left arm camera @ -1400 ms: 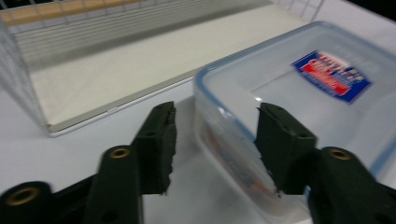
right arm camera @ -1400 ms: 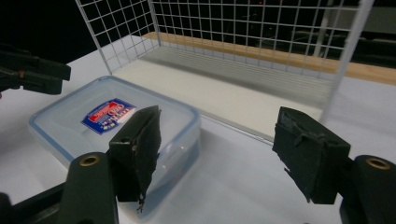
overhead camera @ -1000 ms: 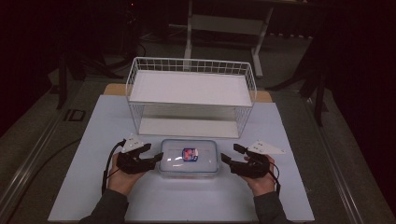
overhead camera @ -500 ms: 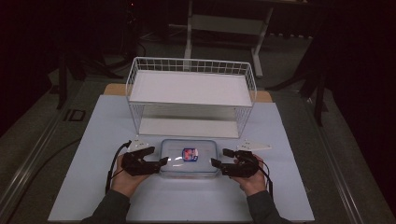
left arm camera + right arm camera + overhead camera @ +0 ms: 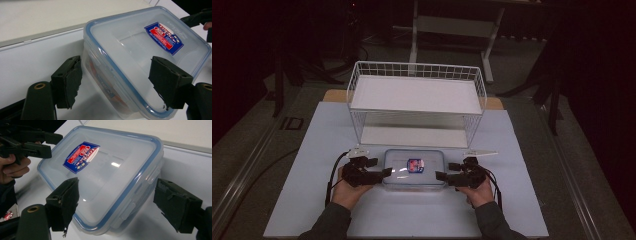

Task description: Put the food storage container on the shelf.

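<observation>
A clear plastic container (image 5: 414, 170) with a blue-rimmed lid and a blue and red label lies on the white table near its front. My left gripper (image 5: 381, 169) is at its left end, open, with its jaws astride the container's corner (image 5: 117, 72). My right gripper (image 5: 447, 171) is at the right end, open too, its jaws straddling the other end of the container (image 5: 110, 177). Something orange-red shows dimly inside the container (image 5: 100, 80). Neither pair of pads presses on the plastic.
A white wire basket shelf (image 5: 417, 102) with two white levels stands just behind the container. The white table top (image 5: 317, 150) has free room to the left and right. Dark floor and metal table legs (image 5: 452, 25) lie beyond.
Both grippers have moved inward from beside the container until their jaws straddle its two ends. The container has stayed in place.
</observation>
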The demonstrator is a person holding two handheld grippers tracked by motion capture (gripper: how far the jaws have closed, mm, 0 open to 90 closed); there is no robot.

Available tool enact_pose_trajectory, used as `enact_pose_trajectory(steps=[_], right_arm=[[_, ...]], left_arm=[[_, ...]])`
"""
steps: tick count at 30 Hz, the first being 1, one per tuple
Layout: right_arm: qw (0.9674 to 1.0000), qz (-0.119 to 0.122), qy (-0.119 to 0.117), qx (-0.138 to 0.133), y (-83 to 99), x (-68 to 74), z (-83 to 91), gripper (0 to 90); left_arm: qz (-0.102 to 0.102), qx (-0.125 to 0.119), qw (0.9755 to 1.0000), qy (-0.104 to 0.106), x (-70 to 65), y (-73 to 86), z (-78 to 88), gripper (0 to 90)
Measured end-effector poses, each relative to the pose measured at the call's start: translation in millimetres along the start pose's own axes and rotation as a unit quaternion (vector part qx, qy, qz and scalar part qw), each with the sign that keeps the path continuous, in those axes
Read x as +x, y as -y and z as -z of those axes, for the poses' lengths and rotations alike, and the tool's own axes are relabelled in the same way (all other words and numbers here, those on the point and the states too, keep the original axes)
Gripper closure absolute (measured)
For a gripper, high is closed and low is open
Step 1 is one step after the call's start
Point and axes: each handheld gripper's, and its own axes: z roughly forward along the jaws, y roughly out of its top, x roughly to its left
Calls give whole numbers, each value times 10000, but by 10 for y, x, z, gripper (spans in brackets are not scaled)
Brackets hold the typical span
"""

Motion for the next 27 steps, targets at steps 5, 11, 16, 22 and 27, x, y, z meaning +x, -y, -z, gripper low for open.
enact_pose_trajectory(steps=[5,11,16,22,27], right_arm=[[9999,-94,-82,2,-6,-38,-28,178],[9993,-285,-231,6,-16,-97,-58,151],[9986,-392,-349,106,-9,-123,-90,218],[9965,-665,-457,202,2,-193,-108,264],[9940,-888,-597,224,14,-237,-117,267]], left_arm=[[63,1,9999,112,13,-2,-3,260],[29,55,9997,253,-25,0,-33,258],[196,88,9988,444,10,8,-55,265],[453,140,9963,716,83,17,-88,261],[745,226,9921,981,131,31,-137,243]])
